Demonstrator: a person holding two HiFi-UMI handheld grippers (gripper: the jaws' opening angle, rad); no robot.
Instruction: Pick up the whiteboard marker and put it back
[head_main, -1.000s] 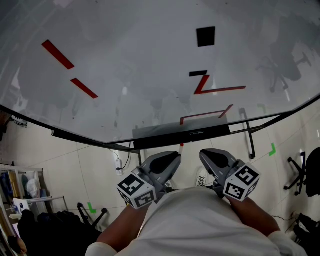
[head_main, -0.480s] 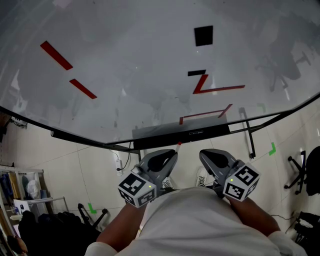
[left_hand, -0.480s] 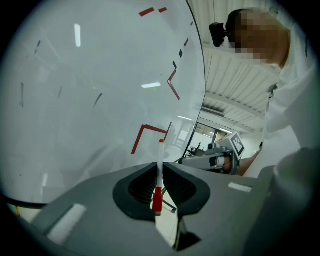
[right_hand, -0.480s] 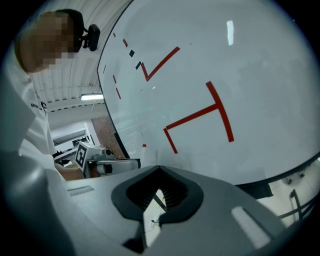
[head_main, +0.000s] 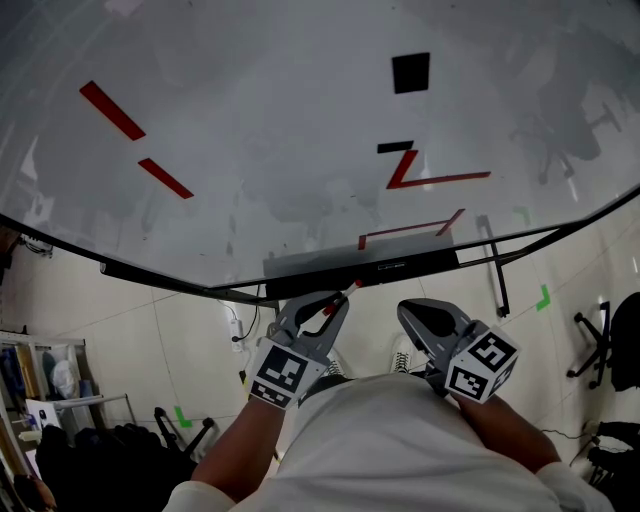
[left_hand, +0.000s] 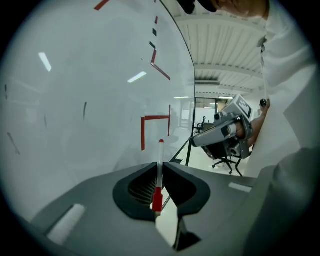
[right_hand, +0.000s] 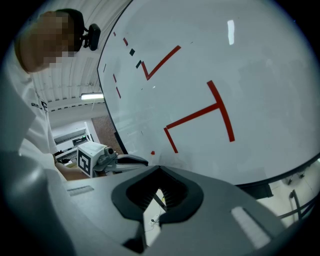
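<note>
The whiteboard marker (head_main: 338, 298), white-bodied with red ends, is clamped between the jaws of my left gripper (head_main: 338, 300), just below the whiteboard's dark tray (head_main: 400, 264). In the left gripper view the marker (left_hand: 159, 170) stands along the closed jaws of the left gripper (left_hand: 160, 166), its red tip pointing up at the whiteboard (left_hand: 90, 90). My right gripper (head_main: 410, 306) hangs beside it to the right, jaws together and holding nothing. From the right gripper view, the right gripper (right_hand: 159, 169) faces the board, and the left gripper (right_hand: 112, 161) shows off to the left.
The whiteboard (head_main: 280, 120) carries red strokes (head_main: 125, 115), a red Z-like mark (head_main: 420, 175) and black squares (head_main: 411, 72). Its stand's legs (head_main: 497, 270) rest on a tiled floor. An office chair (head_main: 600, 345) is at right, shelves and bags (head_main: 60, 400) at left.
My left gripper has rolled over and shifted slightly left and up toward the tray, so the marker now shows between its jaws. The right gripper has stayed put.
</note>
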